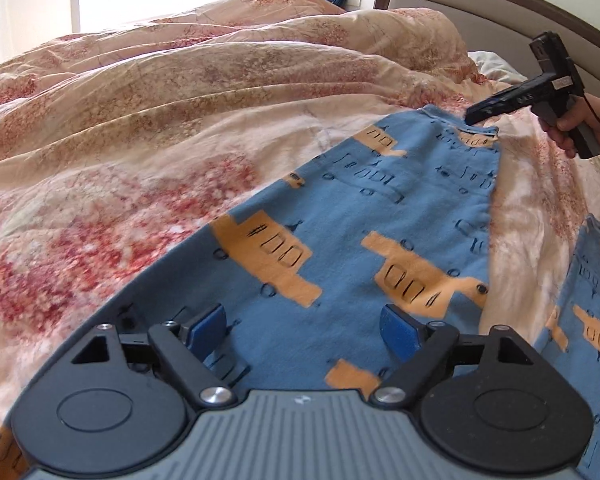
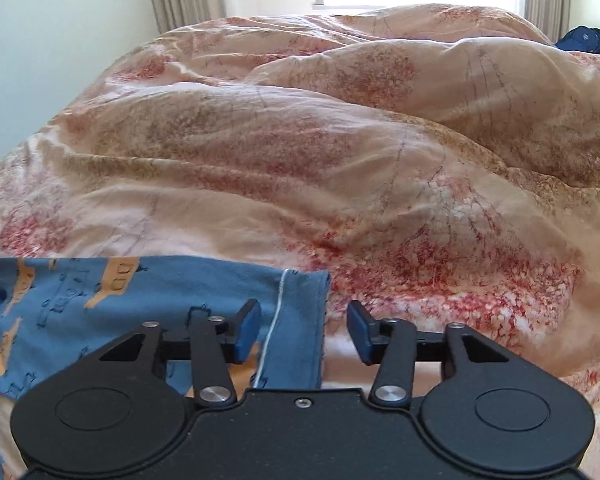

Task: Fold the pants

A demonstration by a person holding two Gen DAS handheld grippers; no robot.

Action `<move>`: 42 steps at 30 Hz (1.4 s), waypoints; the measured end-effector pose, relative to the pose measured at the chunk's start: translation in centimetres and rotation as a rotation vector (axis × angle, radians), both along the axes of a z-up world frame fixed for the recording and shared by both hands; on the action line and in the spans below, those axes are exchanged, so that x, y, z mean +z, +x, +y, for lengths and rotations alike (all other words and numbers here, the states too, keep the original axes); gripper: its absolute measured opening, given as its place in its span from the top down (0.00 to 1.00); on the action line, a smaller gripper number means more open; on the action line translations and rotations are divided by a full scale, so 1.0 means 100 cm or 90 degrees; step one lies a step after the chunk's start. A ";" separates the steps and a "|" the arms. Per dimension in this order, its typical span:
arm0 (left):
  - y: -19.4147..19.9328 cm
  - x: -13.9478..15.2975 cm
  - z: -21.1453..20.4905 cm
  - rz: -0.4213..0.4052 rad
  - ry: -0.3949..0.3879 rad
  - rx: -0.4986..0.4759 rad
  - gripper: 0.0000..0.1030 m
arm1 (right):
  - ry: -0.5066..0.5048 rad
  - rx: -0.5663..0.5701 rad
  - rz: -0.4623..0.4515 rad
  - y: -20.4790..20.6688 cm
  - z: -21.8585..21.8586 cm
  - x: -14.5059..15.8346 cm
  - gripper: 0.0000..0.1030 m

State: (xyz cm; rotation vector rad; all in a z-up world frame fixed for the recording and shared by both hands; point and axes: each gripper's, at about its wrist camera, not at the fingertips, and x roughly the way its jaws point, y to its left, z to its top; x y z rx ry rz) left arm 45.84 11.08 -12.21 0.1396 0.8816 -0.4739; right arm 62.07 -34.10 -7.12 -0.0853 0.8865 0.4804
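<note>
Blue pants (image 1: 380, 216) w/ orange bus print lie flat on the flowered quilt (image 1: 140, 120) on the bed, left hand-held gripper (image 1: 304, 330) released, jaws wide over the fabric, right hand-held gripper (image 2: 304, 330) also released, straddling the hem edge near a white thread (image 2: 274, 320).

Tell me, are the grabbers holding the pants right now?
No. The left gripper and right gripper are both open, just above the pants. The right one straddles a hem corner without pinching it.
</note>
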 end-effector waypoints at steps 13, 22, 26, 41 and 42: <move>-0.130 0.045 0.179 0.026 0.100 0.245 0.13 | -0.030 0.092 -0.090 -0.132 0.014 0.042 0.14; -0.199 0.076 0.197 -0.018 0.075 0.254 0.12 | 0.063 0.197 -0.074 -0.254 0.103 0.062 0.05; -0.189 0.080 0.177 -0.039 0.066 0.208 0.12 | 0.067 0.229 -0.066 -0.284 0.129 0.068 0.05; -0.032 0.035 0.152 -0.006 0.070 0.095 0.27 | -0.110 0.420 -0.145 -0.180 0.238 0.065 0.06; -0.027 0.029 0.150 0.000 0.077 0.089 0.29 | -0.118 0.427 -0.148 -0.168 0.246 0.061 0.07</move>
